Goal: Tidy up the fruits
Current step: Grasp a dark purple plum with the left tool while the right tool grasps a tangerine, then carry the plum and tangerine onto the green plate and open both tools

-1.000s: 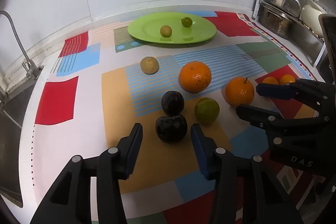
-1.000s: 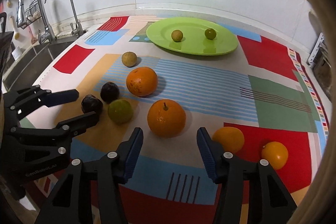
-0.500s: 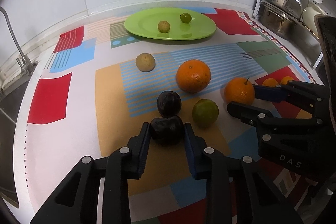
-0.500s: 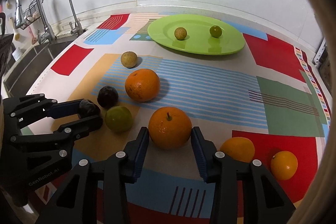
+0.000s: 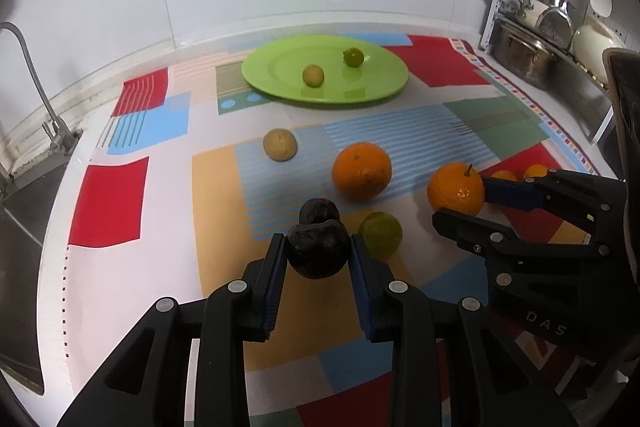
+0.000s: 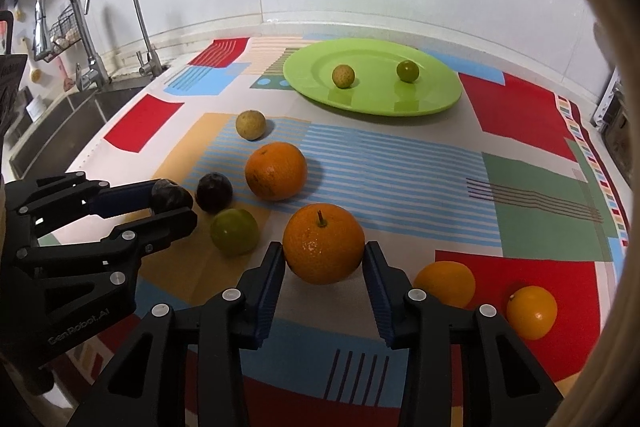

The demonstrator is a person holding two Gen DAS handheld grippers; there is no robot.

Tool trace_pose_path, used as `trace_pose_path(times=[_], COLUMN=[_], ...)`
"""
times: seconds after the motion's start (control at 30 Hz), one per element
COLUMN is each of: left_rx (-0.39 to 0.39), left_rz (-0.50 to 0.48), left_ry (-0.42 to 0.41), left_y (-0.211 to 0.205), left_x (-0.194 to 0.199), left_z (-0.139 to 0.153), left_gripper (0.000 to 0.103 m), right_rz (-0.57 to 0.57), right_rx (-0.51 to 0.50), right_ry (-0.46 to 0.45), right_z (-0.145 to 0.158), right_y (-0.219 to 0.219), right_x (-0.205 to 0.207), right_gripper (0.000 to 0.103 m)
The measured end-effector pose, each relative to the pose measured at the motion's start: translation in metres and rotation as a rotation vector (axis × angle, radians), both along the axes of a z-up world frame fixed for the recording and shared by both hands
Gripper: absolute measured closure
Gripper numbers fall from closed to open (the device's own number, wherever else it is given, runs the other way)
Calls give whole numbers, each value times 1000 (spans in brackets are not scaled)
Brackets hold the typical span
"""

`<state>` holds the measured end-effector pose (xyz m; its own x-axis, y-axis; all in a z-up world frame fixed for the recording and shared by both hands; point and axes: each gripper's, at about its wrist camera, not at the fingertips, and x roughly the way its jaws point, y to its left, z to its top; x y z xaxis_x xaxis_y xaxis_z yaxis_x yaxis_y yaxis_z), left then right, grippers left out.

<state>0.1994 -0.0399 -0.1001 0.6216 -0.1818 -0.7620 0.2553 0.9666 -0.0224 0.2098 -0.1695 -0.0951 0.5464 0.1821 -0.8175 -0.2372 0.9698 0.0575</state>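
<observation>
My left gripper [image 5: 318, 255] is shut on a dark plum [image 5: 319, 250] and holds it just above the patterned cloth; it also shows in the right wrist view [image 6: 170, 197]. My right gripper [image 6: 324, 263] is shut on a stemmed orange [image 6: 323, 243], which also shows in the left wrist view [image 5: 455, 187]. A green plate [image 5: 280, 67] at the back holds a yellowish small fruit [image 5: 313, 75] and a green lime [image 5: 353, 57]. On the cloth lie a second dark plum [image 5: 318, 211], a green fruit [image 5: 380, 233], a large orange [image 5: 362, 171] and a tan fruit [image 5: 280, 145].
Two small oranges [image 6: 444, 283] [image 6: 531, 311] lie on the red patch at the right. A sink [image 6: 60, 123] with taps [image 6: 136, 15] is at the left. A dish rack with pots [image 5: 536, 47] stands at the right. A white wall runs behind the plate.
Both grippers moved forward and closed, the left on the near dark plum and the right on the stemmed orange. Both fruits now sit slightly raised between the fingers.
</observation>
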Motion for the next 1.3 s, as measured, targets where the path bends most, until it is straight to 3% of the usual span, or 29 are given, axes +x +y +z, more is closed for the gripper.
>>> trace_pose_path(times=[0.5, 0.93, 1.3], left_rx=[-10, -3, -6], left_rz=[3, -26, -43], left_ry=[-127, -205, -237], left_y=[3, -2, -9], left_x=[0, 33, 77], left_z=[56, 95, 119], left_gripper=[72, 72, 72], right_rz=[4, 4, -16], right_rx=[-7, -6, 18], right_ry=[-115, -187, -179], right_z=[47, 87, 105], right_y=[-1, -5, -19], right_x=[1, 29, 73], right_gripper=[62, 62, 62])
